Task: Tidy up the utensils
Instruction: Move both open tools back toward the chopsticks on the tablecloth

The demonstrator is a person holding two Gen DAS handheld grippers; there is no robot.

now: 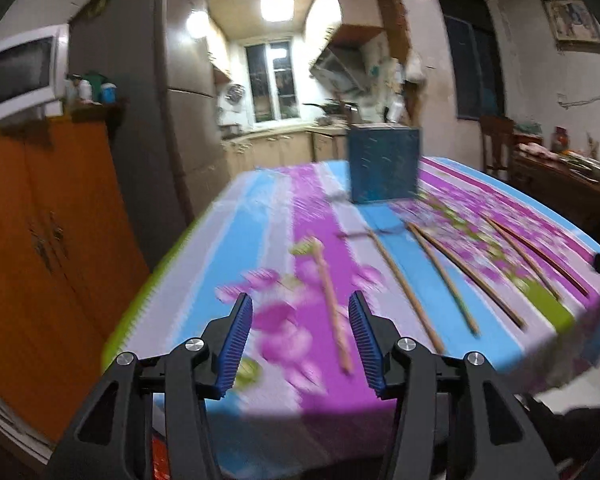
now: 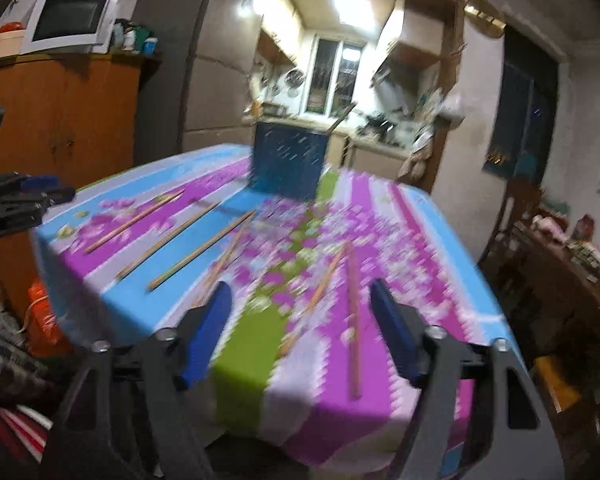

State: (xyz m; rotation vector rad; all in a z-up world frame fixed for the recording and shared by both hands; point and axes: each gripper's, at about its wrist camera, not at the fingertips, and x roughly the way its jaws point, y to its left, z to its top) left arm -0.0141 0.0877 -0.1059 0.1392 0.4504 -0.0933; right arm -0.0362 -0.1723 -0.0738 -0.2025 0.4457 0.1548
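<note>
Several wooden chopsticks lie spread on a table with a purple, blue and green floral cloth [image 1: 284,208]. A blue square holder box [image 1: 384,164] stands at the far side; in the right wrist view the box [image 2: 288,164] has one stick [image 2: 342,118] leaning out of it. My left gripper [image 1: 300,312] is open and empty above the near edge, over the leftmost chopstick [image 1: 334,312]. My right gripper [image 2: 300,300] is open and empty over two chopsticks, one [image 2: 354,320] and another [image 2: 320,292]. Both views are blurred by motion.
An orange wooden cabinet [image 1: 48,220] stands left of the table with a microwave [image 2: 70,18] on top. A cluttered side table [image 2: 572,256] and a chair [image 1: 496,144] stand at the right. A kitchen lies beyond the table. The left gripper [image 2: 20,196] shows at the right wrist view's left edge.
</note>
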